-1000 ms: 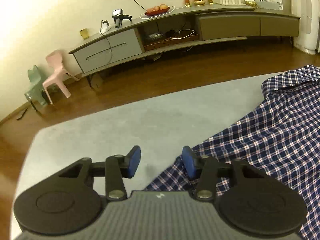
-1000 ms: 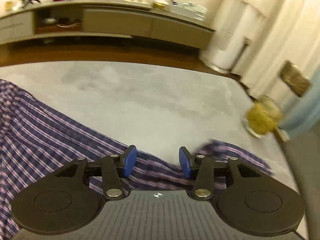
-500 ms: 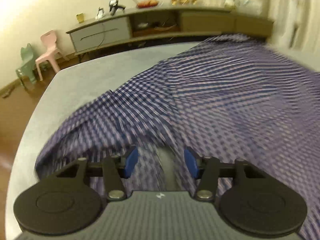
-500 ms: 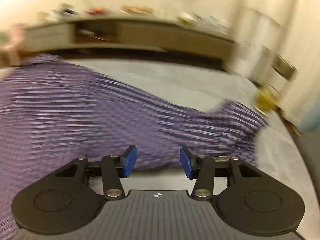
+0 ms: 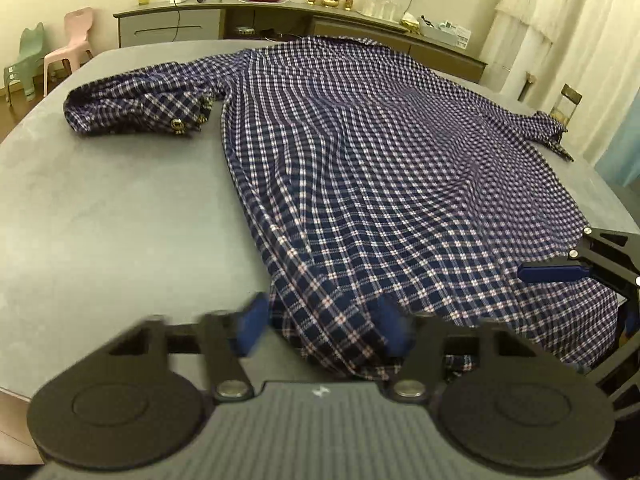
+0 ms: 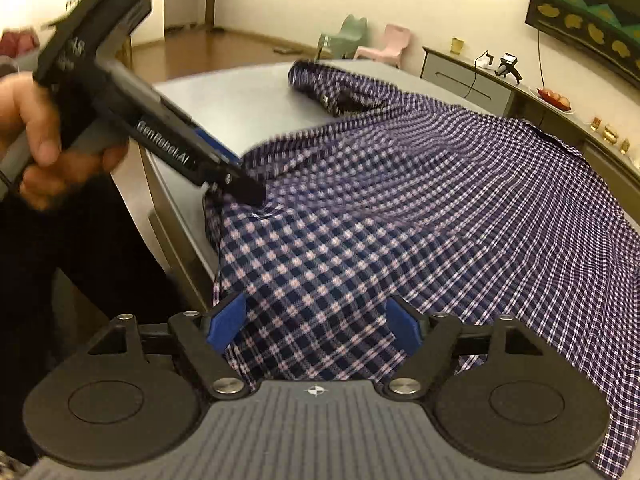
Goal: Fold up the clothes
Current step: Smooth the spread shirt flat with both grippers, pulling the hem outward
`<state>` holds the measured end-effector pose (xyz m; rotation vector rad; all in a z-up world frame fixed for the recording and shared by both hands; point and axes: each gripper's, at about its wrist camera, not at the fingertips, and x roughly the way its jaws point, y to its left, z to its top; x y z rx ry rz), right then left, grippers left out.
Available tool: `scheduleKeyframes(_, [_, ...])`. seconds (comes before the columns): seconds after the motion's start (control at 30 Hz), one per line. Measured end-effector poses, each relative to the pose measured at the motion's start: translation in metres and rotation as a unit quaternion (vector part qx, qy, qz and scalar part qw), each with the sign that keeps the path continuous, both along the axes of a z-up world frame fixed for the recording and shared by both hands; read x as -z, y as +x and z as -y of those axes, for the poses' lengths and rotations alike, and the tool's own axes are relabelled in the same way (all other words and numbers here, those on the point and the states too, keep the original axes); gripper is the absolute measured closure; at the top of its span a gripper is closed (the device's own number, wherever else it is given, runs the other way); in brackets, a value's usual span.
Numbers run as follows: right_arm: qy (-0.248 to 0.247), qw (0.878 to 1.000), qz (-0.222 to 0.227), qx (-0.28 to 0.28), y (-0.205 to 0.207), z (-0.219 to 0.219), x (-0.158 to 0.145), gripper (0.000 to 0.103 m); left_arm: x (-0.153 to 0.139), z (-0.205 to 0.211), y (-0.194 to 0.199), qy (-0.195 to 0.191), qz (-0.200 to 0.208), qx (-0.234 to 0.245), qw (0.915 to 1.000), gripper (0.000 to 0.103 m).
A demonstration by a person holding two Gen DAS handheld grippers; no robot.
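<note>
A navy and white checked shirt lies spread on the grey table, one sleeve bunched at the far left. My left gripper is at the near hem. Its jaws are closing, the pads are still apart and blurred, and cloth lies between them. In the right wrist view the left gripper's tip sits on the hem corner at the table edge, with a hand holding it. My right gripper is over the hem further along. Its jaws are opening, with cloth between the spread pads. One of its blue fingers shows at the right.
A long low sideboard with small items on top runs along the far wall. A pink chair and a green chair stand on the floor at the left. The table edge drops off beside the person's dark clothing.
Both views have swung in from the table's ends to the near hem, and the shirt now lies spread flat. The left jaws have narrowed around cloth. The right jaws have widened.
</note>
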<state>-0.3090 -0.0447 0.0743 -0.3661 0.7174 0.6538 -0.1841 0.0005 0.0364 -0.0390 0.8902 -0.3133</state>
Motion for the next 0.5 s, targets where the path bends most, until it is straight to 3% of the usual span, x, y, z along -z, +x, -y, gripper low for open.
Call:
scheduleKeyframes(0.03, [0.0, 1.0, -0.004, 0.005, 0.002, 0.002, 0.001, 0.036, -0.001, -0.003, 0.001, -0.008, 0.0, -0.001, 1.0, 0.092])
scheduleKeyframes(0.07, [0.0, 1.0, -0.008, 0.01, 0.003, 0.005, 0.001, 0.053, -0.003, -0.005, 0.001, -0.019, 0.0, -0.003, 0.9998, 0.098])
scheduleKeyframes(0.17, [0.001, 0.999, -0.017, 0.027, 0.008, 0.014, 0.004, 0.073, -0.019, -0.023, -0.003, -0.07, 0.012, -0.009, 0.9974, 0.101])
scheduleKeyframes(0.23, [0.003, 0.999, -0.019, 0.046, 0.008, 0.025, 0.007, 0.074, -0.04, -0.043, -0.006, -0.12, 0.029, -0.027, 0.9919, 0.101])
scheduleKeyframes(0.3, [0.015, 0.997, -0.031, 0.068, 0.013, 0.036, 0.008, 0.074, -0.059, -0.068, -0.01, -0.189, 0.031, -0.049, 0.9803, 0.1])
scheduleKeyframes(0.33, [0.02, 0.996, -0.036, 0.076, 0.015, 0.043, 0.006, 0.074, -0.063, -0.078, -0.011, -0.199, 0.027, -0.062, 0.9777, 0.096])
scheduleKeyframes(0.43, [0.036, 0.994, -0.05, 0.092, 0.018, 0.059, 0.002, 0.073, -0.055, -0.09, -0.008, -0.159, -0.001, -0.103, 0.9818, 0.077])
scheduleKeyframes(0.5, [0.038, 0.994, -0.048, 0.093, 0.016, 0.058, 0.004, 0.07, -0.045, -0.086, -0.012, -0.128, -0.021, -0.112, 0.9852, 0.07])
